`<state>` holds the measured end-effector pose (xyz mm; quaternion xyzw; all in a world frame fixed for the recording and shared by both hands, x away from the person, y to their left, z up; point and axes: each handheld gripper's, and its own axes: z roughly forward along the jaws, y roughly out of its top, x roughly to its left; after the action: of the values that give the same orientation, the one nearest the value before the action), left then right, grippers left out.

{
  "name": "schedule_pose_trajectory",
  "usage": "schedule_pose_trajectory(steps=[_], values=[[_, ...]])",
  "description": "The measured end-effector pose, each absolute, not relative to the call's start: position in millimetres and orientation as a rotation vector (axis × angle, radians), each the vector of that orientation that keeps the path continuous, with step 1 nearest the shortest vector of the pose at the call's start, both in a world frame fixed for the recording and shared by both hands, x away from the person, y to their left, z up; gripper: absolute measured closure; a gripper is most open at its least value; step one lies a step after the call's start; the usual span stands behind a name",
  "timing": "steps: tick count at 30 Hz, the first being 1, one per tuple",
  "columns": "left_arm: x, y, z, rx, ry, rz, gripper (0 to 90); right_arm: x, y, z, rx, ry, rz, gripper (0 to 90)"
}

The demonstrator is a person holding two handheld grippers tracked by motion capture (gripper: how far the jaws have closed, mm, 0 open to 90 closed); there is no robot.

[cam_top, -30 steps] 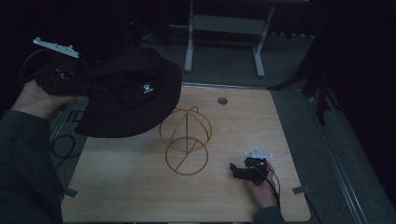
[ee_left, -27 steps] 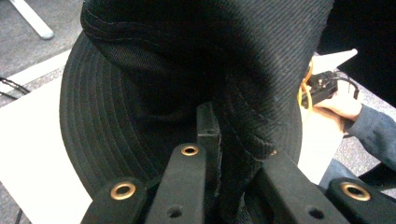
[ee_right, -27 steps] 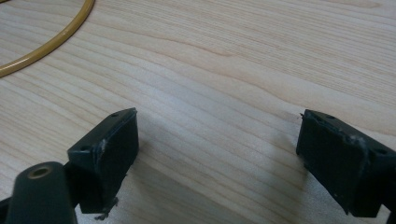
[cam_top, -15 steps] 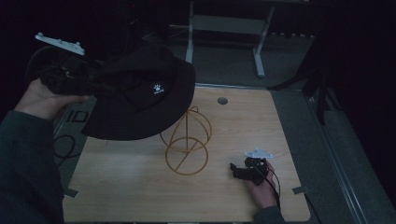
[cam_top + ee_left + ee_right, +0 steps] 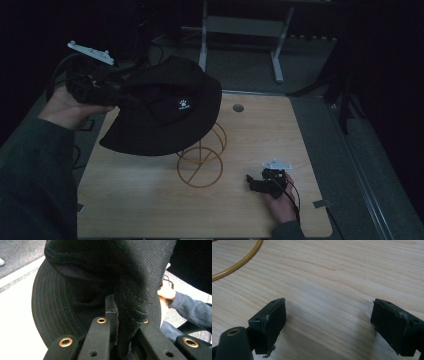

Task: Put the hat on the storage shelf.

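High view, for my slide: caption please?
Left gripper carries a black bucket hat above a gold wire stand.

The left gripper is held up at the left over the edge of the wooden counter, its jaws clamped on the brim of a black hat with a small white logo. The hat hangs above a yellow wire stand near the middle. At the near right, the right gripper rests on the counter in a hand.

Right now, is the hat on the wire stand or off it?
Off. The black hat hangs above the wire stand, its brim pinched by the left gripper.
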<state>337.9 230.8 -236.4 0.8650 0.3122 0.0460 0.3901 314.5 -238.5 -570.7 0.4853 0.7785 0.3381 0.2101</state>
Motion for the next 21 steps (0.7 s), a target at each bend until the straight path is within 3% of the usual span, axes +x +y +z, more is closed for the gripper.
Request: schedule_pose_trajectory(steps=[21], values=[[351, 191, -265, 2.240, 0.728, 0.049, 87.7, 314, -238, -571, 1.351, 2.164, 0.940, 12.7]])
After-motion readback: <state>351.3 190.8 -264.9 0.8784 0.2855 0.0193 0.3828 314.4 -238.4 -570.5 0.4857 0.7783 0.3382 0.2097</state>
